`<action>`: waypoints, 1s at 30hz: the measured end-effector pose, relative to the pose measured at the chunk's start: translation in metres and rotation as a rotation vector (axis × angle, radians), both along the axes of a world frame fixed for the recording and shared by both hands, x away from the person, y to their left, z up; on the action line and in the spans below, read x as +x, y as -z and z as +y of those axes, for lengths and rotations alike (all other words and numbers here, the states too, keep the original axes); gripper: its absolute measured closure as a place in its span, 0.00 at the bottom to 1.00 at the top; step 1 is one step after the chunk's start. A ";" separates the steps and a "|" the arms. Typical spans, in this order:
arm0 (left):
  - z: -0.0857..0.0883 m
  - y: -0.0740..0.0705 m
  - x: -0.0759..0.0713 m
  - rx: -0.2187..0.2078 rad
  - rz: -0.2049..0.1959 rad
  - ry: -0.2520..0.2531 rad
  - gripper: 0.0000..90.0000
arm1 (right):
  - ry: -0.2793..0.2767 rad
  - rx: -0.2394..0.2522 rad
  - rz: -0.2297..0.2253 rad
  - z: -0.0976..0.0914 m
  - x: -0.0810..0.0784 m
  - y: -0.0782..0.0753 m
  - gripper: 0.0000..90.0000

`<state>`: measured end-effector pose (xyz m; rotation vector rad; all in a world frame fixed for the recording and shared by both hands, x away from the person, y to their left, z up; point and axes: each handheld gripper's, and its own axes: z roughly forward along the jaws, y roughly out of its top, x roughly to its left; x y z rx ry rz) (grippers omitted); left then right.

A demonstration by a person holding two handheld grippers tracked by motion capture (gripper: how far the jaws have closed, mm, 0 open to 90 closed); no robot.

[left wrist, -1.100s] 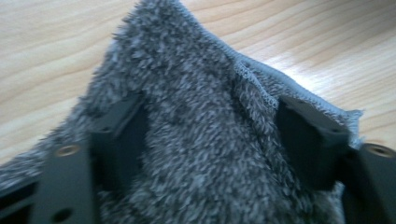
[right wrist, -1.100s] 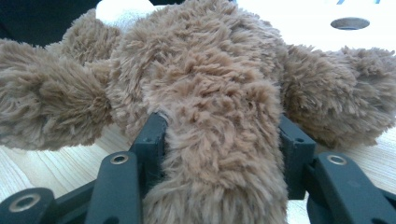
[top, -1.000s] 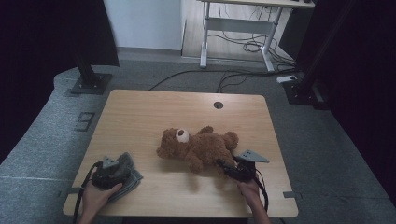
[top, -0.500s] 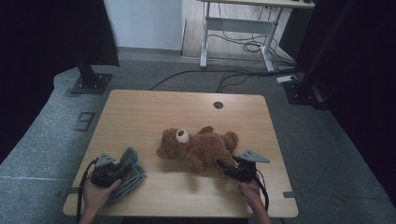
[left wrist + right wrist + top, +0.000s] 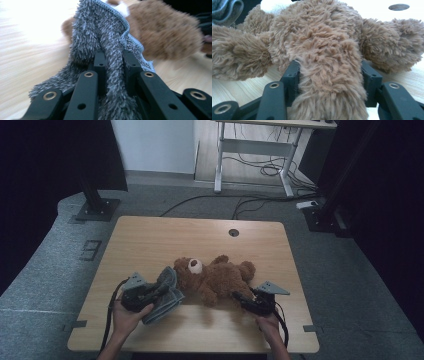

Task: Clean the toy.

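A brown teddy bear [image 5: 220, 277] lies on its back in the middle of the wooden table [image 5: 165, 235]. My right gripper [image 5: 237, 296] comes in from the near side and is shut on one furry leg [image 5: 329, 82]. Its jaws have just eased slightly, with the leg still squeezed between them [image 5: 329, 67]. My left gripper [image 5: 161, 291] is shut on a grey fuzzy cloth [image 5: 167, 297]. The cloth is lifted off the table right beside the bear's head. In the left gripper view the cloth [image 5: 100, 30] bunches between the jaws [image 5: 113, 56], with the bear [image 5: 165, 32] blurred behind it.
A round cable hole [image 5: 233, 232] sits near the table's far edge. Black stand bases [image 5: 95, 210] rest on the grey floor to the left and right. A desk frame with cables [image 5: 255, 165] stands farther back.
My left gripper has closed on the grey cloth, lifted it and carried it right toward the bear's head. The right gripper has stayed on the bear's leg.
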<state>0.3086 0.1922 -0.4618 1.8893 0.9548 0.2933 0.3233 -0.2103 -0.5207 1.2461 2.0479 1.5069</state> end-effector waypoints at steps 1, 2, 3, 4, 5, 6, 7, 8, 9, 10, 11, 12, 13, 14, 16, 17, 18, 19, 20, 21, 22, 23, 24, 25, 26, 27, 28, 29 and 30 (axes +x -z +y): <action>-0.006 -0.002 0.002 -0.001 -0.003 0.012 0.85 | -0.001 -0.005 0.001 0.000 0.000 0.000 0.51; -0.011 -0.003 0.003 0.001 -0.004 0.026 0.85 | -0.001 -0.005 0.001 0.000 0.000 0.000 0.51; -0.017 -0.005 0.005 0.002 -0.007 0.040 0.85 | -0.001 -0.005 0.002 0.000 -0.001 0.001 0.51; -0.023 -0.007 0.007 -0.001 -0.009 0.054 0.85 | -0.001 -0.004 0.003 0.000 -0.001 0.001 0.51; -0.030 -0.010 0.009 -0.003 -0.013 0.071 0.85 | 0.000 -0.003 0.005 0.000 -0.001 0.001 0.52; -0.033 -0.012 0.010 -0.008 -0.018 0.081 0.85 | 0.001 -0.003 0.004 0.000 -0.001 0.001 0.52; -0.039 -0.015 0.011 -0.013 -0.020 0.098 0.85 | 0.000 -0.004 0.003 0.000 -0.002 0.002 0.52; -0.044 -0.017 0.013 -0.016 -0.020 0.109 0.85 | 0.000 -0.004 0.003 0.000 -0.002 0.002 0.52; -0.049 -0.019 0.015 -0.023 -0.022 0.121 0.85 | -0.001 -0.007 0.003 0.000 -0.002 0.002 0.53; -0.054 -0.022 0.018 -0.027 -0.020 0.133 0.85 | -0.002 -0.006 0.007 0.000 -0.002 0.003 0.55; -0.059 -0.024 0.020 -0.033 -0.023 0.141 0.85 | -0.002 -0.006 0.007 0.000 -0.002 0.003 0.55; -0.065 -0.025 0.022 -0.037 -0.020 0.152 0.85 | -0.003 -0.006 0.010 0.000 -0.002 0.003 0.56; -0.071 -0.027 0.024 -0.035 -0.018 0.161 0.85 | -0.003 -0.004 0.012 0.000 -0.002 0.003 0.57; -0.077 -0.028 0.026 -0.035 -0.022 0.167 0.85 | -0.005 -0.002 0.015 0.001 -0.002 0.003 0.58; -0.089 -0.030 0.030 -0.026 -0.020 0.186 0.85 | -0.009 -0.004 0.017 0.000 -0.002 0.003 0.59; -0.095 -0.030 0.032 -0.017 -0.026 0.192 0.85 | -0.012 -0.003 0.020 0.000 -0.002 0.003 0.59; -0.100 -0.030 0.033 -0.011 -0.025 0.201 0.84 | -0.014 -0.005 0.023 0.000 -0.002 0.003 0.59; -0.106 -0.031 0.034 0.000 -0.026 0.209 0.84 | -0.015 -0.006 0.023 -0.001 -0.002 0.003 0.59; -0.114 -0.031 0.035 0.014 -0.029 0.219 0.84 | -0.014 -0.006 0.023 -0.001 -0.002 0.004 0.59; -0.120 -0.031 0.035 0.022 -0.032 0.228 0.84 | -0.013 -0.005 0.023 -0.001 -0.002 0.004 0.60; -0.124 -0.031 0.035 0.026 -0.033 0.235 0.84 | -0.010 -0.005 0.023 0.000 -0.002 0.004 0.60; -0.131 -0.030 0.035 0.032 -0.034 0.248 0.84 | -0.010 -0.007 0.021 0.000 -0.002 0.004 0.60; -0.137 -0.029 0.035 0.037 -0.031 0.259 0.84 | -0.009 -0.006 0.020 0.000 -0.002 0.004 0.60; -0.144 -0.028 0.034 0.043 -0.032 0.268 0.84 | -0.009 -0.007 0.020 0.000 -0.001 0.004 0.60; -0.150 -0.026 0.033 0.047 -0.032 0.274 0.84 | -0.008 -0.005 0.022 0.000 -0.002 0.004 0.60; -0.157 -0.024 0.032 0.060 -0.032 0.280 0.84 | -0.007 -0.005 0.022 0.000 -0.002 0.004 0.60; -0.165 -0.019 0.031 0.085 -0.035 0.283 0.84 | -0.007 -0.004 0.022 0.000 -0.002 0.004 0.61; -0.169 -0.016 0.031 0.100 -0.033 0.288 0.84 | -0.008 -0.006 0.020 0.000 -0.002 0.004 0.61; -0.174 -0.012 0.031 0.115 -0.030 0.288 0.84 | -0.008 -0.005 0.022 0.000 -0.002 0.004 0.62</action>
